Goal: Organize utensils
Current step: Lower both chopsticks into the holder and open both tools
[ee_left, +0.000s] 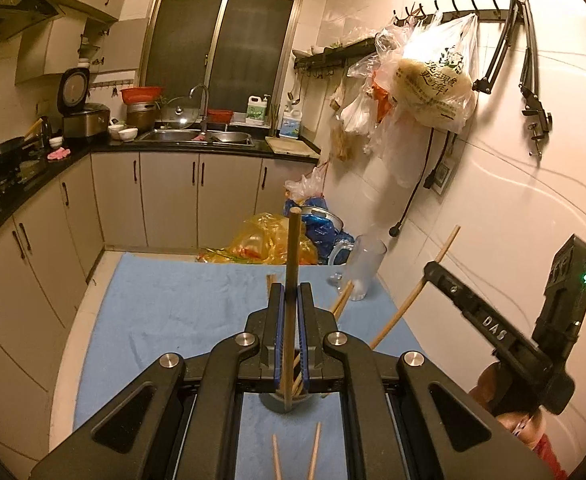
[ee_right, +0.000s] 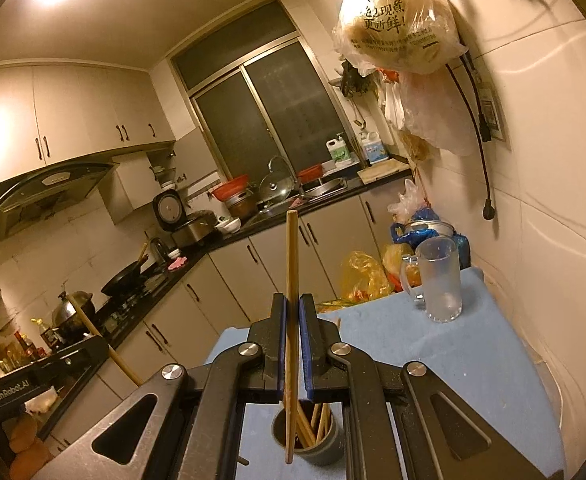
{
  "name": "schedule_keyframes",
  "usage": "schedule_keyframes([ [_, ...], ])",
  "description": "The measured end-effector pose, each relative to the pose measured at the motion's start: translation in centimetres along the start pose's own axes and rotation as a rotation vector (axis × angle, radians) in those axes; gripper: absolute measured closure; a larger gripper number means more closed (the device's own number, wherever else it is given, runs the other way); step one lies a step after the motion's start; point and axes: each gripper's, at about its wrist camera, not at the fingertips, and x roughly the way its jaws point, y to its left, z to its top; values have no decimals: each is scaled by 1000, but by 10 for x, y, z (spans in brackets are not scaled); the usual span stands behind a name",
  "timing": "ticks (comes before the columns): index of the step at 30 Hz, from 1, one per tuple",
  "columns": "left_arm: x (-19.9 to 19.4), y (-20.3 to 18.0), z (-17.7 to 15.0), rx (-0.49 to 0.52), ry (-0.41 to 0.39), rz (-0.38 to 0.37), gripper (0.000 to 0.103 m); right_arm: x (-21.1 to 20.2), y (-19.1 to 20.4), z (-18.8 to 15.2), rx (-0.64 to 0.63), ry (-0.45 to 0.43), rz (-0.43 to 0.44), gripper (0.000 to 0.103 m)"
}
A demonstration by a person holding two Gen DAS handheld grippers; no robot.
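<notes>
My left gripper (ee_left: 291, 296) is shut on a dark wooden chopstick (ee_left: 293, 248) that stands upright, its lower end over a grey utensil cup (ee_left: 283, 402) with several chopsticks in it. My right gripper (ee_right: 291, 308) is shut on a light wooden chopstick (ee_right: 291, 264), also upright, its lower end at the rim of the same grey cup (ee_right: 317, 446). The right gripper also shows in the left wrist view (ee_left: 493, 320), with its chopstick (ee_left: 413, 292) slanting. Two loose chopsticks (ee_left: 297, 456) lie on the blue cloth (ee_left: 181, 312).
A frosted glass mug (ee_right: 439, 280) stands at the table's far right corner, near the tiled wall. Plastic bags (ee_left: 271, 240) lie behind the table. Bags hang on the wall (ee_left: 433, 84). Kitchen counter and cabinets (ee_left: 197, 176) lie beyond.
</notes>
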Motion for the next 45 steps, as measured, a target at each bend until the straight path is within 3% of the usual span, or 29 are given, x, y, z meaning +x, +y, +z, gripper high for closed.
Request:
schedule_keyframes([
  [9,58,8,-5,-44,58,-14,97,40,-14,-7,9,23,-40,96],
  [26,126,33,-56,-95,224,-15,97,102,-36,-72,28,224,-46,96],
  [34,125,36,-60,-101,228,-19,96,101,-39,-73,43,264,-21,94],
  [41,98,34,-59,-106,182,-19,86,68,-41,-70,45,212,-30,83],
  [45,79,38,-71,-104,158,6,80,47,-47,-77,52,207,-45,69],
])
